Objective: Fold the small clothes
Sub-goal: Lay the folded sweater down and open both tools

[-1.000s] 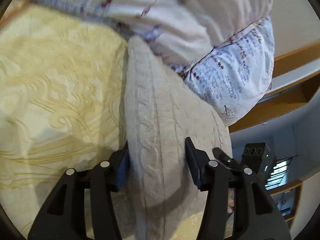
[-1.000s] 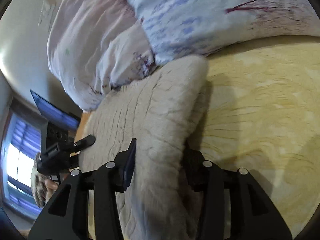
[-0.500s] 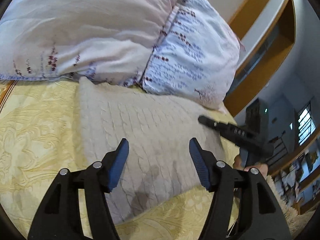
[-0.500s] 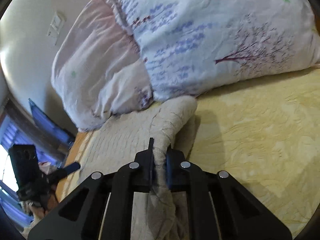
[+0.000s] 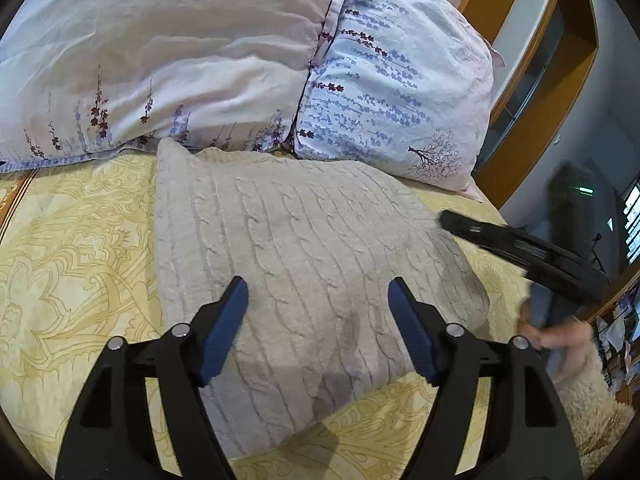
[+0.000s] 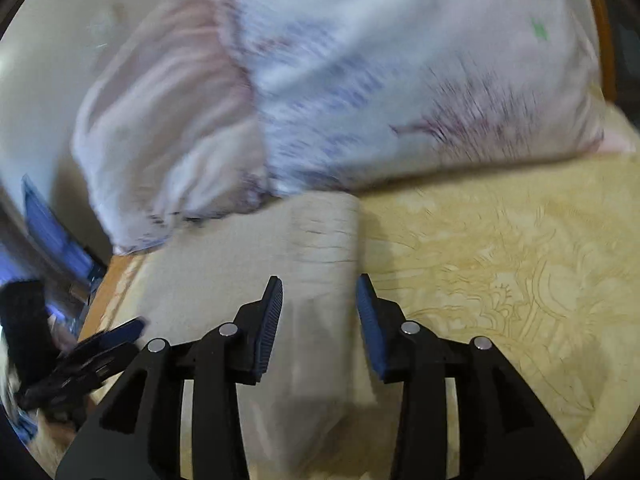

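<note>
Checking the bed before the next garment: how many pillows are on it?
2: pink floral pillow at the left, blue floral pillow beside it on the right, both behind the knit garment. Others may be hidden.

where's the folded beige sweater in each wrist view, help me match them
Left wrist: the sweater fills the centre, lying flat on the yellow bedspread, its far edge against the pillows.
Right wrist: the sweater sits centre-left, blurred, its right edge running down the middle.
Shared landmark: the floral pillow with the purple tree print, just behind the sweater in both views.
</note>
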A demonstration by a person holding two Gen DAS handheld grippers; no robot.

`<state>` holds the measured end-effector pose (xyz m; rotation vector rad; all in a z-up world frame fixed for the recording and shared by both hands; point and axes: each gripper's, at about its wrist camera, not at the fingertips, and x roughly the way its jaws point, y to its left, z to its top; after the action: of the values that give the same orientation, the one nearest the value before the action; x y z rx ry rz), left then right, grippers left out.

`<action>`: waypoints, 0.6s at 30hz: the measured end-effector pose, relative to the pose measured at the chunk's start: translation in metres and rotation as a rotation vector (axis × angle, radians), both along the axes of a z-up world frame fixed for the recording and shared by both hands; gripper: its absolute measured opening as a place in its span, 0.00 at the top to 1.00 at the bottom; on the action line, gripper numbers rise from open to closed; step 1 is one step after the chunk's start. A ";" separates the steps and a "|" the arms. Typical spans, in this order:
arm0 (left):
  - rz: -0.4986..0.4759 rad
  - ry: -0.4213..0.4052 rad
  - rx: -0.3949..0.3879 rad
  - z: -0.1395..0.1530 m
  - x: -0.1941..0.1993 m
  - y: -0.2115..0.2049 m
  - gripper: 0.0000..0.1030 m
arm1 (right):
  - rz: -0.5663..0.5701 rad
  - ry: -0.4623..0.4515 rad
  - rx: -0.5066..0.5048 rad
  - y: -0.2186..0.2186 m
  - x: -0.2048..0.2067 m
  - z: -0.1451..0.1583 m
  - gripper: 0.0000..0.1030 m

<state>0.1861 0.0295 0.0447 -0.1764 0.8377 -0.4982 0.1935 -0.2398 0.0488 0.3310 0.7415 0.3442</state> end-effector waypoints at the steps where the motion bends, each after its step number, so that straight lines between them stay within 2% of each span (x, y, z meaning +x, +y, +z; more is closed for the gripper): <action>1: 0.000 -0.002 0.004 0.000 0.001 -0.001 0.28 | 0.026 -0.038 -0.017 0.006 -0.013 0.008 0.61; 3: 0.001 -0.006 0.009 0.000 0.000 -0.003 0.27 | 0.079 -0.067 -0.046 0.018 -0.027 0.014 0.61; 5: 0.002 -0.012 0.021 -0.001 -0.001 -0.005 0.24 | 0.134 -0.044 -0.122 0.036 -0.035 0.006 0.61; 7: 0.006 -0.019 0.036 0.000 -0.002 -0.008 0.23 | 0.139 0.023 -0.209 0.046 -0.032 -0.012 0.61; 8: 0.009 -0.024 0.043 0.001 -0.004 -0.010 0.23 | 0.118 0.034 -0.264 0.050 -0.029 -0.022 0.60; 9: 0.012 -0.033 0.044 0.003 -0.006 -0.010 0.23 | 0.106 0.005 -0.294 0.051 -0.032 -0.023 0.60; 13: 0.054 -0.098 0.084 0.014 -0.031 -0.002 0.21 | 0.073 -0.024 -0.252 0.043 -0.043 -0.011 0.57; 15: 0.094 -0.131 0.129 0.015 -0.046 0.007 0.15 | 0.033 -0.052 -0.240 0.034 -0.052 -0.005 0.33; 16: 0.110 -0.139 0.145 0.014 -0.051 0.011 0.12 | 0.011 -0.068 -0.245 0.031 -0.057 -0.002 0.18; 18: 0.152 -0.141 0.180 0.012 -0.060 0.019 0.08 | -0.011 -0.104 -0.249 0.024 -0.069 0.002 0.17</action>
<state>0.1259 0.0488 0.0563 -0.0383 0.7207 -0.2878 0.1247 -0.2162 0.0511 0.0815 0.6717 0.2527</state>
